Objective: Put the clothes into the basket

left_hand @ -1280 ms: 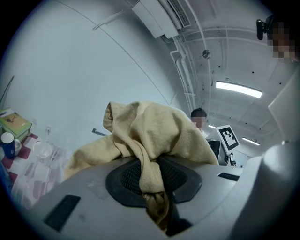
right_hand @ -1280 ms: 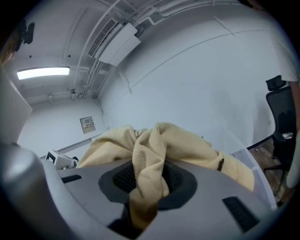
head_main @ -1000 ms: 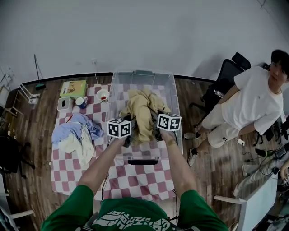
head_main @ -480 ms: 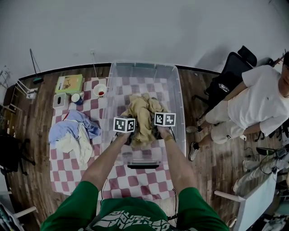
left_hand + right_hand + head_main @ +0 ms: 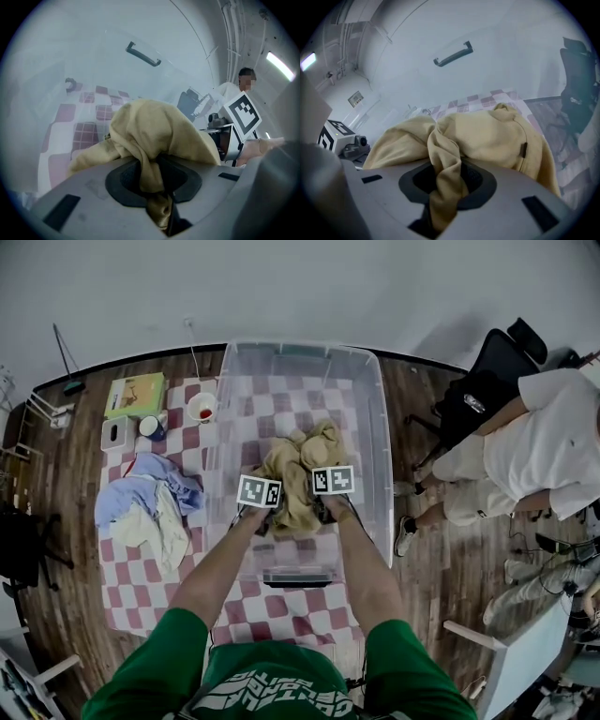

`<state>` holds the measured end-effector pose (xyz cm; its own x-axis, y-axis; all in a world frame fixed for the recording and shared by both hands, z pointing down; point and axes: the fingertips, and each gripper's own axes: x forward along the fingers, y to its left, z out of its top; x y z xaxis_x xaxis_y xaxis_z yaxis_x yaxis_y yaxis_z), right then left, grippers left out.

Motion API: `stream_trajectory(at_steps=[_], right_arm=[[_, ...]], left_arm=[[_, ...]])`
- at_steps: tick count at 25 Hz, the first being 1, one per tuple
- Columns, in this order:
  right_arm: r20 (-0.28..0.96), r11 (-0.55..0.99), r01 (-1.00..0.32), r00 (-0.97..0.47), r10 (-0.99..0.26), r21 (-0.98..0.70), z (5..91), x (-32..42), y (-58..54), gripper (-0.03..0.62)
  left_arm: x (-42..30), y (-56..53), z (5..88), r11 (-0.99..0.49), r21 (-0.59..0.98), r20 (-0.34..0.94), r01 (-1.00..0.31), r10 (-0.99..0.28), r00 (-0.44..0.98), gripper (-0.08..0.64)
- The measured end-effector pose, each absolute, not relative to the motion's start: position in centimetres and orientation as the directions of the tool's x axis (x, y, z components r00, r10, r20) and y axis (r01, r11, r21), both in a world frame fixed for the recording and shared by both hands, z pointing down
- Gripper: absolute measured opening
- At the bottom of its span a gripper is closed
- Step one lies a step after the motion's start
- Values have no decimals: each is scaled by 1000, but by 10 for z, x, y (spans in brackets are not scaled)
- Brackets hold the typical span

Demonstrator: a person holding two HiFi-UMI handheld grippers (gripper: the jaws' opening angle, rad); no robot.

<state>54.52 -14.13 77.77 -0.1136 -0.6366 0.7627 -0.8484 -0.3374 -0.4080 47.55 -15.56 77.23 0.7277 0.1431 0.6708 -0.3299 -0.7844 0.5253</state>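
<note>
A tan garment [image 5: 298, 474] hangs bunched inside the clear plastic basket [image 5: 379, 418] on the checked cloth. My left gripper [image 5: 265, 514] is shut on a fold of the tan garment [image 5: 150, 136], which is pinched between its dark pads. My right gripper [image 5: 326, 502] is shut on another fold of that garment [image 5: 487, 136]. Both grippers sit side by side over the basket's near half. A second heap of blue and cream clothes [image 5: 145, 512] lies on the cloth to the left of the basket.
A cup [image 5: 201, 408], a mug [image 5: 148, 426], a small box [image 5: 113, 433] and a green book [image 5: 134, 393] sit at the cloth's far left. A person [image 5: 525, 456] sits by a black chair [image 5: 483, 390] on the right. The basket's dark handle [image 5: 295, 577] faces me.
Both grippers have carried the tan garment forward and lower into the basket. The view has shifted so the basket fills more of the middle.
</note>
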Motion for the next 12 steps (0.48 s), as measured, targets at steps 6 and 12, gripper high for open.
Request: stream_trajectory(at_steps=[6,12], right_arm=[[783,-365,-832,-125,-610,-418,806,538,-136,86],[797,-372,-832,-130,-589,-411,819,538,-137,86]], left_arm=[[470,-154,798,-803,505,713,-316,182,677,52],[469,-155,810,-794,514,720,-325,194,666,52]])
